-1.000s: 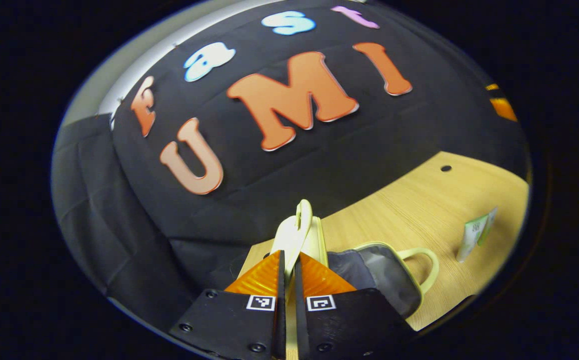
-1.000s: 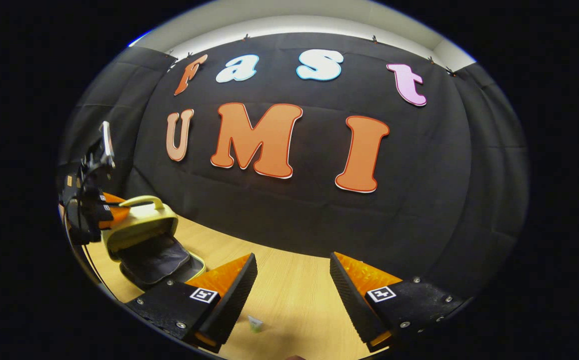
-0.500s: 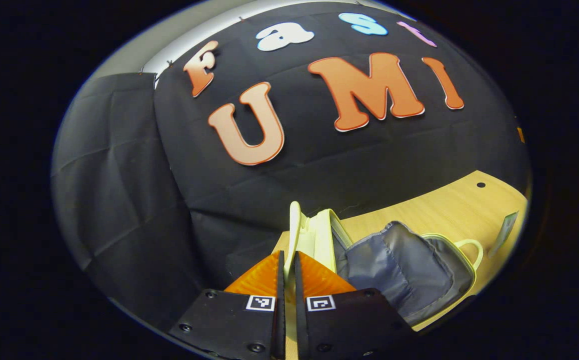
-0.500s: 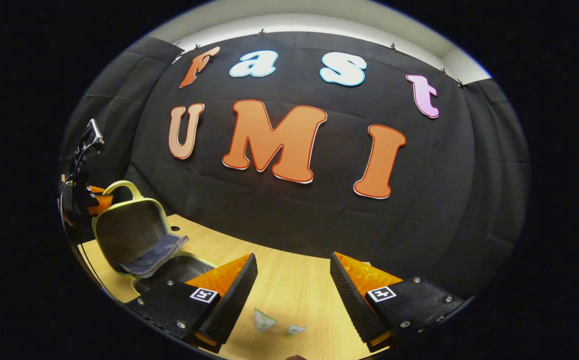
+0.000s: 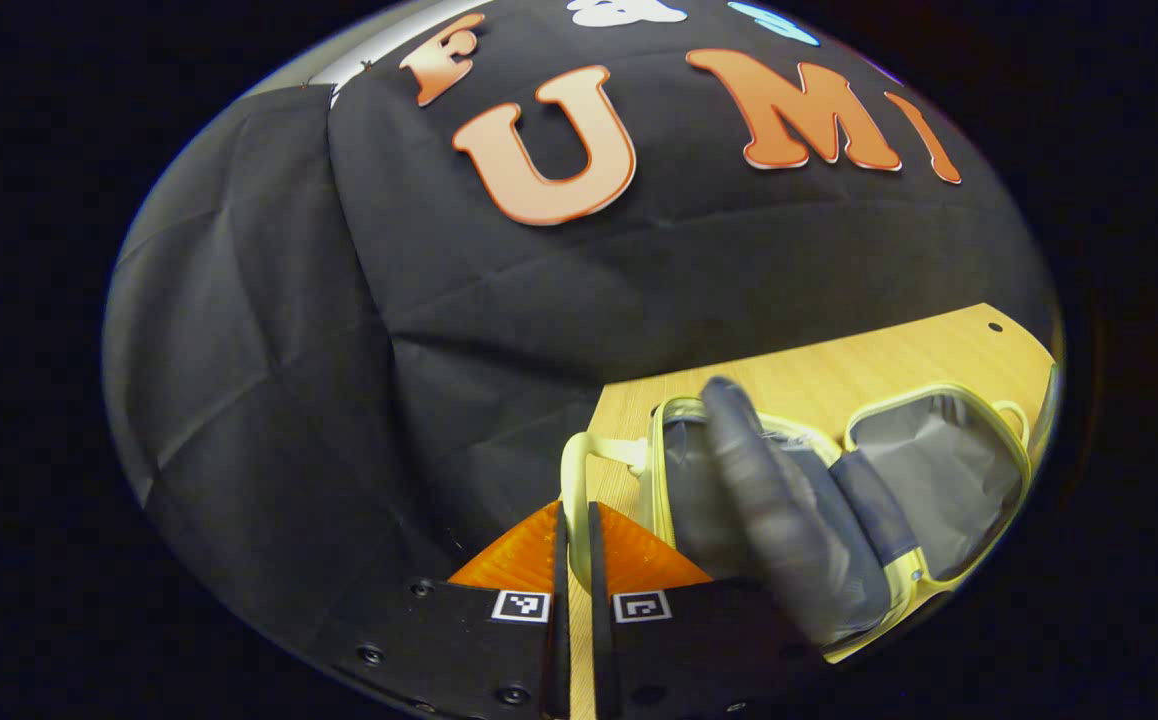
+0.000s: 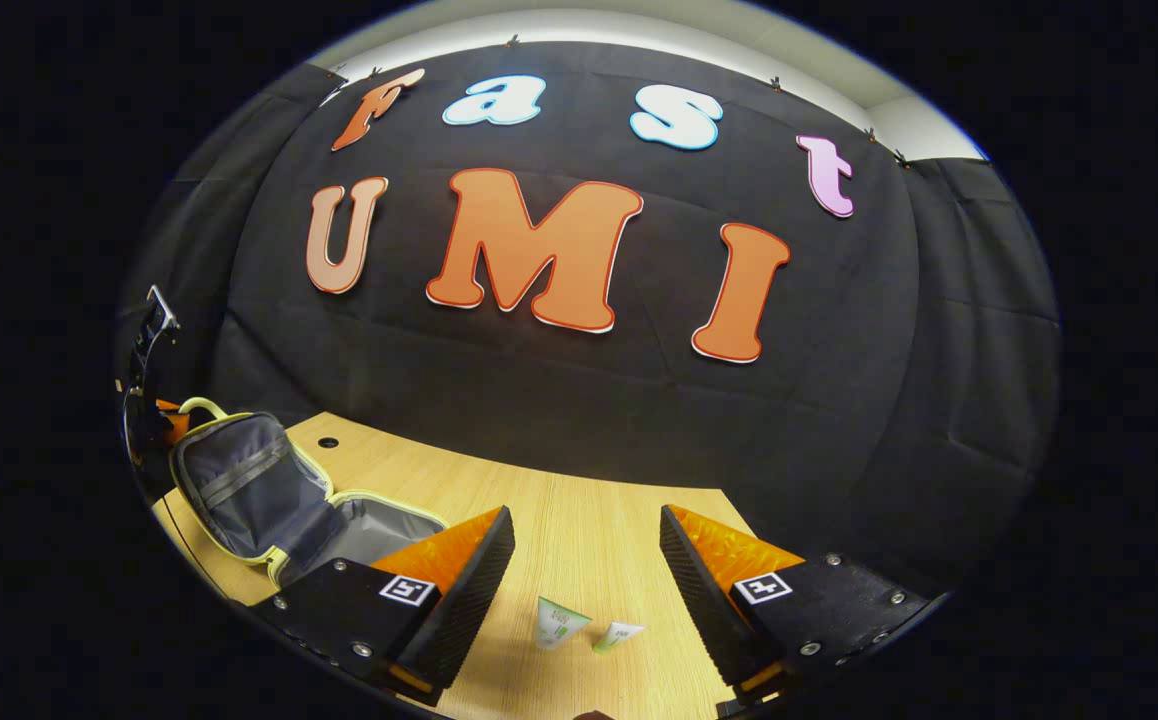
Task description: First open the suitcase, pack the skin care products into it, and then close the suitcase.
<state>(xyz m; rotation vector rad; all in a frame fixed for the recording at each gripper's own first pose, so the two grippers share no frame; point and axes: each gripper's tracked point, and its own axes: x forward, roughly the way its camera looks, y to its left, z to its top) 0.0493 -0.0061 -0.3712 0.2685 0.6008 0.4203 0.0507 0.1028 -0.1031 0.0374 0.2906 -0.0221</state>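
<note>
1. While the left gripper (image 5: 573,520) has its fingers pressed onto the pale yellow handle (image 5: 579,470) of the suitcase lid, the suitcase (image 5: 839,490) lies nearly flat open on the wooden table (image 5: 839,360), grey lining up.
2. Seen from the right gripper view, the suitcase (image 6: 269,500) sits at the table's left end, near the edge closest to the person, with its lid leaning outward toward that end — the left gripper (image 6: 154,420) is behind it.
3. The right gripper (image 6: 587,560) hovers with fingers spread wide and nothing between them, above two small skin care tubes (image 6: 579,630) lying near the front edge, mid-table.
4. The step in hand appears to be finishing the opening: lower the lid until it rests on the table, then let go of the handle gently so it does not spring back.
5. A grey inner flap (image 5: 789,510) stands up across the hinge line — I judge it should be kept clear of the base compartment so the tubes can go in.
6. For the pick, bring the right fingers down astride one tube, across its narrow width, and close only once both sides are bracketed.
</note>
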